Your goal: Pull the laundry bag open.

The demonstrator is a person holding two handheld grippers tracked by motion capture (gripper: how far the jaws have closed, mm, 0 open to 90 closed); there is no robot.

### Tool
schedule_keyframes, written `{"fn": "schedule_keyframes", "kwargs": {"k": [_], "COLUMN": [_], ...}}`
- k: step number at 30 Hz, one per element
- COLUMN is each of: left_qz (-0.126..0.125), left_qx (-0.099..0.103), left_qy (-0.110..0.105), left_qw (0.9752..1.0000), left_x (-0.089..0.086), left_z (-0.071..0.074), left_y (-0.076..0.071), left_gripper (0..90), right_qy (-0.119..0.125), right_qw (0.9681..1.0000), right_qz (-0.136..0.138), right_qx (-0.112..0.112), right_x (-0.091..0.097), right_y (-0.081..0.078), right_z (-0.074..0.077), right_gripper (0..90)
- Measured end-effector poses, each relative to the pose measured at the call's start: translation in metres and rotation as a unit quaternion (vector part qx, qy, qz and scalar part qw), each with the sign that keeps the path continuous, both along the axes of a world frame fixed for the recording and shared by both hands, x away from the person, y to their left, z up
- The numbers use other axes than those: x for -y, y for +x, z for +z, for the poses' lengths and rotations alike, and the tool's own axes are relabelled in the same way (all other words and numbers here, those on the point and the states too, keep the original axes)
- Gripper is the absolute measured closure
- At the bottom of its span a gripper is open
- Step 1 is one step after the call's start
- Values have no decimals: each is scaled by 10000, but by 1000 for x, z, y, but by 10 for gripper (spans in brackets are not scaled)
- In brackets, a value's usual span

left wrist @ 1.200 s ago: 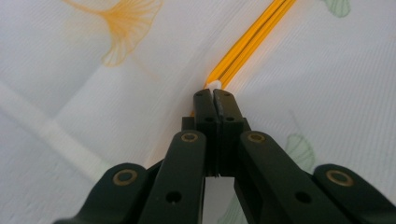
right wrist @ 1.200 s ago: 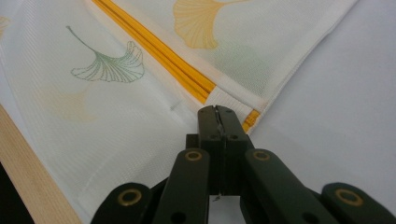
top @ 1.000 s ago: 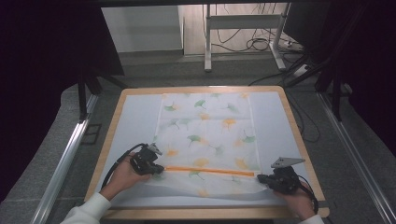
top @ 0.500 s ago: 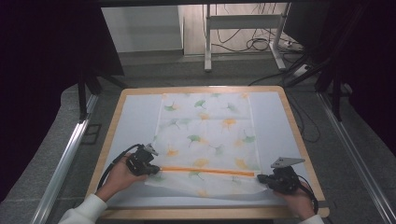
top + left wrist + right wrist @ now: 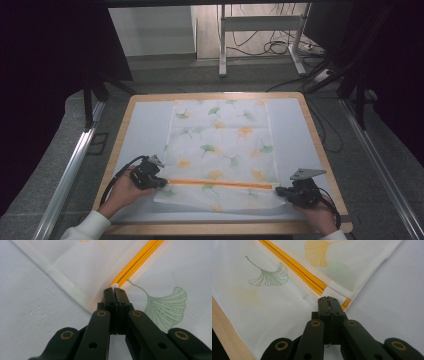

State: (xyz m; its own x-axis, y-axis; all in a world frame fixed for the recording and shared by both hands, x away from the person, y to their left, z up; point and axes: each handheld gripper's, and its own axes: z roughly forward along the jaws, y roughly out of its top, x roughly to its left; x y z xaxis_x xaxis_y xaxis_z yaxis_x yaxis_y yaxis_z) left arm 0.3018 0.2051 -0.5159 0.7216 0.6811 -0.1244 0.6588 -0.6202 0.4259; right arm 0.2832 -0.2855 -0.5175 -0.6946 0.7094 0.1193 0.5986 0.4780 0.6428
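While the cloth is pinched at its orange stripe by both the left gripper and the right gripper, an uneven pull can make the fold crooked.

table: bare strips left and right of cloth, passable | far edge: thin bare strip beyond cloth | near edge: left gripper and right gripper clamped on cloth's fold ends, hands behind them block near corners | between grippers: low flat cloth, no upright obstacles
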Motion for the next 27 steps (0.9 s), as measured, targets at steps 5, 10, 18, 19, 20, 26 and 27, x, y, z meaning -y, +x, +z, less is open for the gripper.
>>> {"fn": "schedule_keyframes", "kwargs": {"k": [5,10,18,19,20,26,27], "left_qz": [8,6,13,18,23,42,50], "left_qx": [-6,2,3,1,3,0,-3], "left_qy": [10,37,41,39,49,29,33], "left_qw": [10000,10000,10000,10000,10000,10000,10000], "left_x": [0,-1,-1,-1,-1,-3,-4], "left_z": [0,1,1,1,1,1,2], "left_y": [-1,-1,-2,-2,-2,-3,-3], "left_gripper": [900,900,900,900,900,900,900], "right_qy": [-4,0,-2,1,0,1,-2], "right_qw": [10000,10000,10000,10000,10000,10000,10000], "right_qz": [2,3,6,6,6,8,12], "right_qx": [2,-6,-8,-12,-10,-14,-11], "right_x": [0,0,0,0,0,0,0], "right_y": [0,0,0,0,0,0,0], "right_z": [0,0,0,0,0,0,0], "right_gripper": [893,893,893,893,893,893,893]}}
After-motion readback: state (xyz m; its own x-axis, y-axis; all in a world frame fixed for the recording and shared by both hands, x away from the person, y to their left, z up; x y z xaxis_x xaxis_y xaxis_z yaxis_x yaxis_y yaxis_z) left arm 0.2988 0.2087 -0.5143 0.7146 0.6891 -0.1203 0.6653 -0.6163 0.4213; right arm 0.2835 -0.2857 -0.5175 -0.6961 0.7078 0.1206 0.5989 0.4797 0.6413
